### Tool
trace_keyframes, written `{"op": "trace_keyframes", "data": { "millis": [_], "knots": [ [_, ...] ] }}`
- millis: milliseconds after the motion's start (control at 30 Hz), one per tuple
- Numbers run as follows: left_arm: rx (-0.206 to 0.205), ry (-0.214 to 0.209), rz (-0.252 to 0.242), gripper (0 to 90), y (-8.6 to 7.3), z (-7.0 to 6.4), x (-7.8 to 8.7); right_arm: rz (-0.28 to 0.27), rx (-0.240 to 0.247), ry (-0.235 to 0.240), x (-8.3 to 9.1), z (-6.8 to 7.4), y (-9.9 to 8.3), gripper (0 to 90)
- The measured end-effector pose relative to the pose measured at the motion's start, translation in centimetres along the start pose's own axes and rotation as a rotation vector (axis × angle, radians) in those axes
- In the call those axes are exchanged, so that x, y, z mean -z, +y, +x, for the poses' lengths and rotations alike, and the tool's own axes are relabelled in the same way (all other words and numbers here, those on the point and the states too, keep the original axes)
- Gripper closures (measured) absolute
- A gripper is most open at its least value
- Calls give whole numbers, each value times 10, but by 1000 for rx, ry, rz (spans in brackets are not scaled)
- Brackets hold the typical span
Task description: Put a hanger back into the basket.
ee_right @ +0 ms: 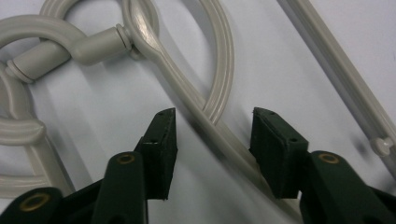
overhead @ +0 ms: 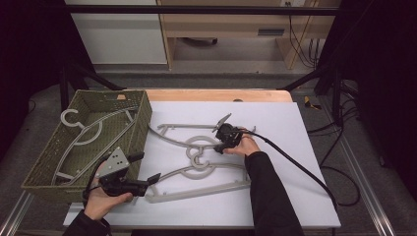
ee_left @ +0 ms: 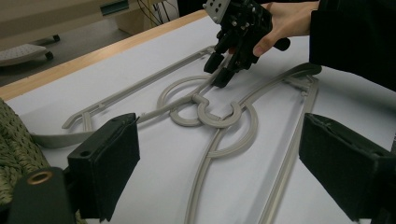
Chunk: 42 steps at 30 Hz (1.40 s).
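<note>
Right gripper view looks straight down the right gripper [ee_right: 212, 128], whose jaws are spread to either side of a thin arm of the far hanger [ee_right: 187, 100], close to where that arm meets its ring and hook. The jaws have not closed; the arm lies between them on the white surface [ee_right: 289, 60].

High view shows two grey hangers lying on the white sheet with their hooks interlocked: the far hanger [overhead: 183, 129] and the near hanger [overhead: 206, 184]. A third hanger [overhead: 88, 132] already sits in the green basket [overhead: 140, 123] at the left. The left gripper [overhead: 147, 169] hovers at the near hanger's left end, its jaws spread and holding nothing.

The main risk, as I judge it, is the tangled hooks. If the right gripper closes and lifts the far hanger, its hook may drag the near hanger along, so both rise or the near one swings and slides off the sheet. The arm is thin and smooth, so a pinch slightly off centre could let it twist or slip out. A grip near the hook also leaves the long arms free to tilt and catch the basket rim. Holding the near hanger down with the left gripper would probably reduce the drag.
</note>
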State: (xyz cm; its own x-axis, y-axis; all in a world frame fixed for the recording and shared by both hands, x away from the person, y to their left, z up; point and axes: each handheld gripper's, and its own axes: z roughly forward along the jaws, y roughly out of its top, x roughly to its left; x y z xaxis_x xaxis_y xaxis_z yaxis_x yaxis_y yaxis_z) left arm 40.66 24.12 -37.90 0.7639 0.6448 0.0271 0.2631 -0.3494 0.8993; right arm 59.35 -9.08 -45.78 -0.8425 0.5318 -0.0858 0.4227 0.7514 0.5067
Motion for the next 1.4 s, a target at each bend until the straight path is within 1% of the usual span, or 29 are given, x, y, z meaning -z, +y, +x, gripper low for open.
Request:
{"op": "trace_keyframes", "data": {
  "millis": [100, 167, 233, 300, 400, 433, 467, 500, 600, 633, 700, 800, 867, 933, 967, 1000, 1100, 1133, 1167, 1200, 1300, 1333, 1367, 1400],
  "knots": [
    [-1, 1, -4, 121, 0, 0, 0, -5, 3, -2, 0, -1, 0, 571],
    [-1, 1, -4, 122, 0, 0, 0, -2, 13, -6, 0, -1, 0, 578],
    [-1, 0, -4, 122, 0, 0, 0, -1, 33, -5, 1, 0, 0, 591],
    [-2, 0, -2, 122, 0, 0, 0, 7, 37, -3, 2, 2, -1, 603],
    [-4, -2, 0, 123, 0, -1, -1, 7, 66, -1, 2, 4, -1, 634],
    [-4, -3, 1, 123, 0, -1, -1, 8, 58, -2, 3, 5, -1, 643],
    [-5, -4, 1, 123, 0, -1, -1, 10, 72, 4, 3, 5, -1, 652],
    [-6, -3, 1, 123, 0, -1, -1, 11, 68, 5, 3, 6, -1, 661],
    [-5, -3, 1, 124, 0, -1, -1, 25, 77, 18, 5, 7, -2, 679],
    [-4, -3, 2, 124, 0, -1, -1, 29, 93, 20, 5, 7, -2, 686],
    [-4, -4, 4, 124, 0, -1, -1, 40, 96, 31, 7, 8, -2, 702],
    [-6, -4, 4, 124, 0, -1, -1, 46, 128, 47, 8, 9, -3, 729],
    [-7, -4, 5, 124, 0, -2, -1, 65, 127, 60, 10, 12, -4, 747],
    [-7, -4, 6, 125, 0, -2, -1, 66, 141, 72, 11, 12, -5, 763],
    [-7, -3, 7, 125, 0, -2, -1, 64, 127, 72, 11, 14, -5, 770],
    [-7, -4, 7, 125, 0, -2, -2, 64, 133, 80, 11, 14, -5, 778],
    [-7, -4, 9, 125, -1, -2, -2, 71, 127, 105, 13, 15, -7, 811],
    [-7, -4, 9, 125, -1, -2, -3, 64, 129, 105, 12, 15, -7, 817],
    [-7, -4, 9, 125, -1, -2, -3, 58, 122, 107, 13, 15, -7, 817],
    [-7, -3, 10, 125, -1, -2, -3, 63, 114, 120, 13, 14, -8, 818],
    [-7, -3, 11, 125, -1, -2, -3, 50, 103, 125, 13, 15, -9, 817],
    [-7, -3, 11, 125, -1, -2, -3, 42, 106, 119, 13, 15, -10, 816],
    [-7, -4, 12, 125, -1, -2, -3, 48, 111, 119, 13, 15, -10, 814],
    [-8, -3, 13, 125, -1, -2, -3, 44, 98, 117, 13, 17, -10, 812]
  ]
}}
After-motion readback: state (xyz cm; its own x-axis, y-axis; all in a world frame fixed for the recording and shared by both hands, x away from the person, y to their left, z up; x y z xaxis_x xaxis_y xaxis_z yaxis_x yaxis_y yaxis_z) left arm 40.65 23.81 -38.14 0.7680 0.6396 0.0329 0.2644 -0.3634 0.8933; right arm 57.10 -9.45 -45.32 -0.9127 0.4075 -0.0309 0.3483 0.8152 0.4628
